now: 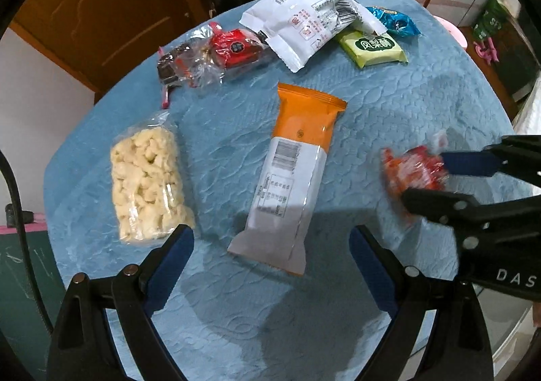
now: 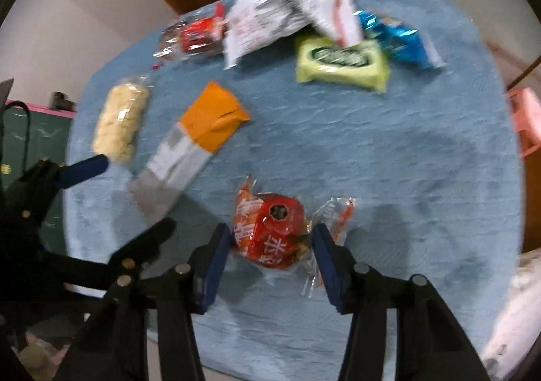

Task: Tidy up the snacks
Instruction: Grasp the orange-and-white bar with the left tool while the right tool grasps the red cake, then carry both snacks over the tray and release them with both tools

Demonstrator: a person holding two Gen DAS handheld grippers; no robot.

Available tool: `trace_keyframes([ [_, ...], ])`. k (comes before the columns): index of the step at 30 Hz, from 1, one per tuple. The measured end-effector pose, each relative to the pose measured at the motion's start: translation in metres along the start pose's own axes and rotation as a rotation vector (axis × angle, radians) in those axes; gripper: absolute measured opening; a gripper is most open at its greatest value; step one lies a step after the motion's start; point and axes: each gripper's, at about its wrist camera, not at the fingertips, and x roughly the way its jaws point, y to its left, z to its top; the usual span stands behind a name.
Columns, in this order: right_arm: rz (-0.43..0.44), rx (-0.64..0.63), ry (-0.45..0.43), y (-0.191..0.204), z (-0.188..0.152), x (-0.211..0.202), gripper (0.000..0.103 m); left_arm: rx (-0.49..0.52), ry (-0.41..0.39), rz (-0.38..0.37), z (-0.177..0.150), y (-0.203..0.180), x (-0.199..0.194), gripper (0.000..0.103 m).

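While right tongs straddle the red snack pack, both blue pads sit at its sides, apparently touching the wrapper; grip looks closed on it, pack low over the blue quilted bench. Right-wrist view is motion-blurred. From the left wrist view, same red snack pack sits between the right tongs' fingers at the right edge.

Left tongs spread wide, holding nothing, hovering over the near end of the orange-and-white bar pack, which lies flat mid-bench. Puffed-rice bag lies just left of it, near the left pad, not touching the bar.

Far side of bench, 5 items clustered: clear-wrapped dark snack, red-wrapped snack touching it, white pouch overlapping the red one's end, green pack partly under the white pouch's corner, blue foil pack behind the green one.

Wooden cabinet beyond the bench.
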Motion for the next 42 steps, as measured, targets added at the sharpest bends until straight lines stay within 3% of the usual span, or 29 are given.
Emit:
trace_keyframes([
  [2, -0.025, 0.012, -0.015, -0.010, -0.001, -0.003, 0.051, -0.003, 0.000, -0.007, 0.003, 0.001, 0.004, 0.093],
  [6, 0.014, 0.078, -0.018, -0.033, -0.002, -0.006, 0.051, -0.019, 0.003, -0.008, 0.011, 0.002, 0.015, 0.090],
  [10, 0.017, 0.096, -0.025, -0.041, -0.007, -0.009, 0.051, -0.056, 0.048, -0.028, 0.018, 0.009, 0.030, 0.072],
  [14, 0.005, 0.073, -0.034, -0.043, -0.012, -0.011, 0.051, -0.117, 0.059, -0.075, 0.018, 0.019, 0.038, 0.066],
  [16, -0.006, 0.061, -0.036, -0.037, -0.014, -0.009, 0.051, -0.107, 0.051, -0.074, 0.016, 0.018, 0.037, 0.050],
  [19, -0.022, 0.047, -0.030, -0.025, -0.017, -0.006, 0.051, -0.079, 0.048, -0.056, 0.012, 0.016, 0.031, 0.040],
  [25, -0.018, 0.036, -0.024, -0.005, -0.024, -0.012, 0.051, -0.055, 0.060, -0.015, -0.007, -0.003, 0.016, 0.038],
  [30, 0.016, 0.022, -0.052, 0.003, -0.038, -0.042, 0.051, -0.077, 0.014, 0.011, -0.022, 0.000, -0.025, 0.038],
  [36, 0.069, -0.010, -0.099, 0.012, -0.058, -0.088, 0.051, -0.105, -0.085, 0.013, -0.037, 0.001, -0.105, 0.038],
  [42, 0.135, -0.058, -0.172, 0.019, -0.090, -0.144, 0.051, -0.112, -0.173, 0.006, -0.081, -0.016, -0.189, 0.038],
])
